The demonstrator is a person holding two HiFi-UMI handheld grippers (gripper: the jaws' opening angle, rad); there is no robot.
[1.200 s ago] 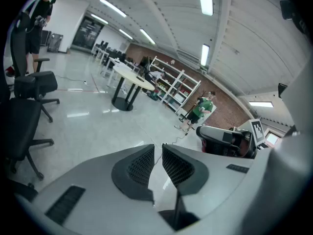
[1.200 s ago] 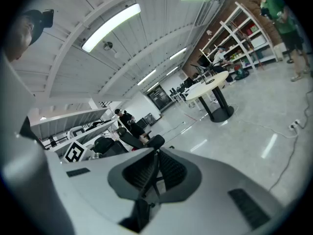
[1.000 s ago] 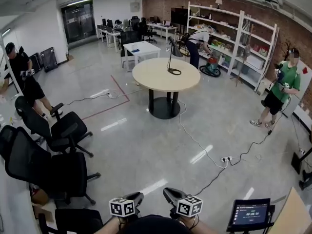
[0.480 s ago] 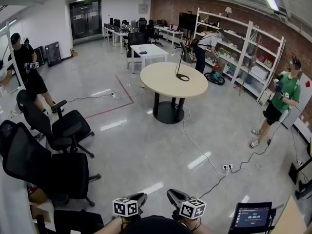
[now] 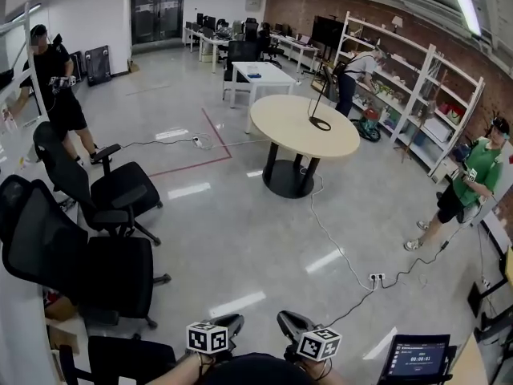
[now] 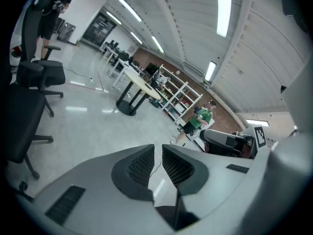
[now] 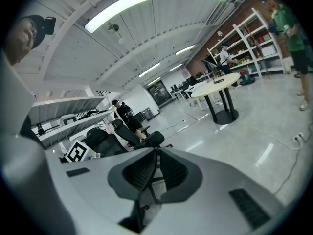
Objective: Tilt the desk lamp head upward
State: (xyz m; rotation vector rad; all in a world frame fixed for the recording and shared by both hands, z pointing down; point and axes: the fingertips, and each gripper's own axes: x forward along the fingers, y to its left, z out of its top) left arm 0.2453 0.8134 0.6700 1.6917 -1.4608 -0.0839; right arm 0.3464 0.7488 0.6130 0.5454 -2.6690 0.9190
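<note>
At the far left of the head view a person in black stood by the wall. Nearer the camera, two black office chairs stood on the glossy grey floor. At the bottom edge the left tongs pointed forward over the floor. In the left gripper view the left tongs had their jaws a narrow slit apart, with nothing between them.

Just beside them, the right tongs also pointed forward. In the right gripper view the right tongs had their jaws pressed together on nothing.

Well ahead of both stood a rectangular white bench, and to its right a round bench on a black pedestal. The desk lamp stood on the round bench towards its far right side, its ring base flat on the top and its thin black stem rising upright. Its head was too small to read for tilt. The lamp was well apart from both tongs.

A cable ran from the round bench's foot to a power strip on the floor. Farther right, a person bent at the white shelving, and a person in a green shirt stood near the right edge. A lit screen showed at the bottom right.
</note>
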